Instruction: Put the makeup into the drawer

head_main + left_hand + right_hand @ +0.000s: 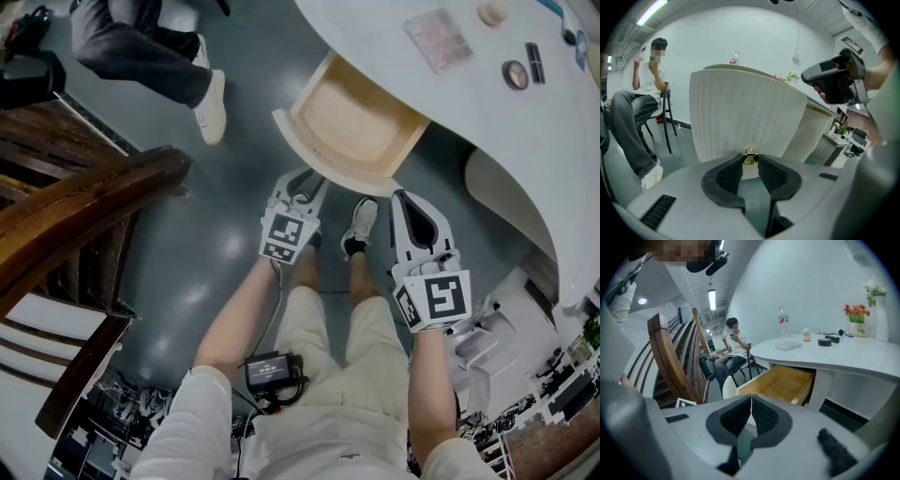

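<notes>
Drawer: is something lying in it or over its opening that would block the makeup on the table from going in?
Nothing visible does. The drawer is pulled out and its wooden bottom looks bare. The left gripper grips the gold knob at its front, outside the opening. The palette lies on the table above.

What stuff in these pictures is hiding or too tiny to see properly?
- Head view: the pale wooden drawer has its far end hidden under the white round table.
- Left gripper view: the small gold knob has its sides covered by the black fingers.
- Right gripper view: the small dark makeup pieces are too small to identify.
- Head view: the seated person in jeans is cut off by the top edge.
</notes>
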